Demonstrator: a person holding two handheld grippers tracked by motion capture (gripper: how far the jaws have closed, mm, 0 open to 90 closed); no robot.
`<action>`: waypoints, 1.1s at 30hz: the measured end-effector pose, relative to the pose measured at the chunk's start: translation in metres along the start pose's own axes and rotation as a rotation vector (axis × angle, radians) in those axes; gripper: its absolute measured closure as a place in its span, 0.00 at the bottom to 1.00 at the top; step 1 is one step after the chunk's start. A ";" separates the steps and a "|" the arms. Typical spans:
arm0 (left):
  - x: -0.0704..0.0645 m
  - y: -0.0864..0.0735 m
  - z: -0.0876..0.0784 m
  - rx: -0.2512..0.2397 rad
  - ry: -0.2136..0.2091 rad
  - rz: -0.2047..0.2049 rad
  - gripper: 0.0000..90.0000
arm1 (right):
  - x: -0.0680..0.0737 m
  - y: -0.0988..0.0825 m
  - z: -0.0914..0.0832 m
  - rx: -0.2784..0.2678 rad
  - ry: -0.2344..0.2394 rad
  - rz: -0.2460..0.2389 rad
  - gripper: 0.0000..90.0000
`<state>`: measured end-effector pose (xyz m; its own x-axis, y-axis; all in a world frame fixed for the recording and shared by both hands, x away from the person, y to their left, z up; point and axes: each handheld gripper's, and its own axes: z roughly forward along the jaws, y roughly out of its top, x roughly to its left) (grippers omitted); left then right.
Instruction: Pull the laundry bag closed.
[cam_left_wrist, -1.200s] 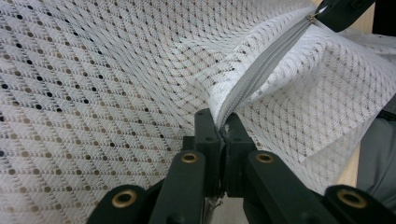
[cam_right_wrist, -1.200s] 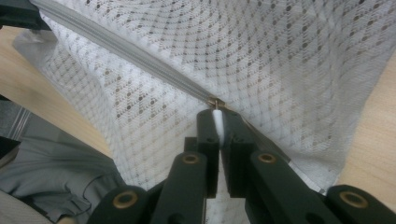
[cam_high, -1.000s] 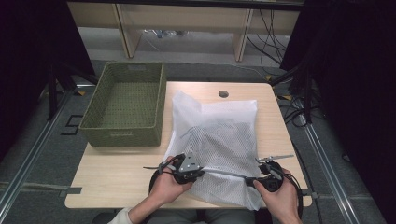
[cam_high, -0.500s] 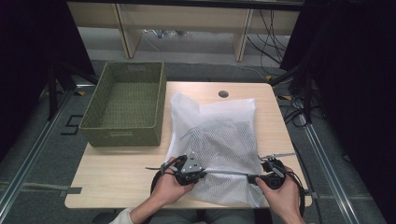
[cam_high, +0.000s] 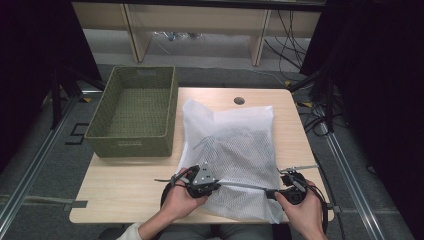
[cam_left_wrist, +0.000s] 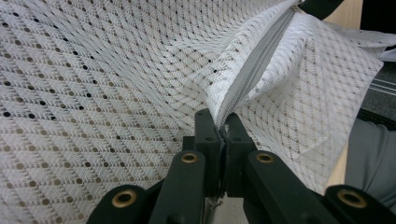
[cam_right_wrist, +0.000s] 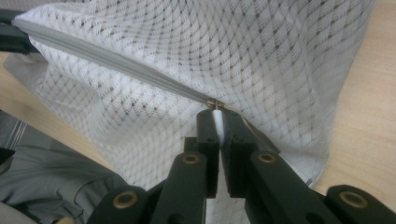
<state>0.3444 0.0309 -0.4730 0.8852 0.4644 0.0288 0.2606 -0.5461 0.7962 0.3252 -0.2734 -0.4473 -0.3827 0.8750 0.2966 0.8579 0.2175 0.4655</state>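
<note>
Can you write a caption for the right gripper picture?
Right tongs pinch the zipper pull on a white mesh bag.

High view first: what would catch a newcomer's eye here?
A big white mesh laundry bag sprawls over the near right half of the light wooden table. Along its near edge a grey zipper is stretched taut between the left tool and the right tool, both clamped on it. An olive woven basket sits at the far left.

This looks like a lab or recording setup rather than a home: a small wooden bench (cam_high: 130, 190) with a cable hole (cam_high: 239, 100) stands on grey carpet between dark curtains (cam_high: 375, 75), with loose cables (cam_high: 295, 40) and floor rails (cam_high: 35, 155) around it.
</note>
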 end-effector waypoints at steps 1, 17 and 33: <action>-0.001 0.000 0.001 -0.013 0.002 -0.015 0.97 | 0.002 -0.001 0.000 0.011 -0.009 0.027 0.98; 0.000 0.000 -0.001 -0.004 0.004 -0.006 0.97 | -0.002 -0.012 0.000 0.044 0.006 0.084 0.98; 0.000 0.000 -0.001 -0.004 0.006 -0.005 0.97 | -0.013 -0.017 -0.002 0.052 -0.012 0.077 0.98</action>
<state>0.3444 0.0317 -0.4730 0.8815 0.4714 0.0287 0.2633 -0.5409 0.7988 0.3150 -0.2896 -0.4570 -0.3107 0.8950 0.3199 0.9016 0.1710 0.3973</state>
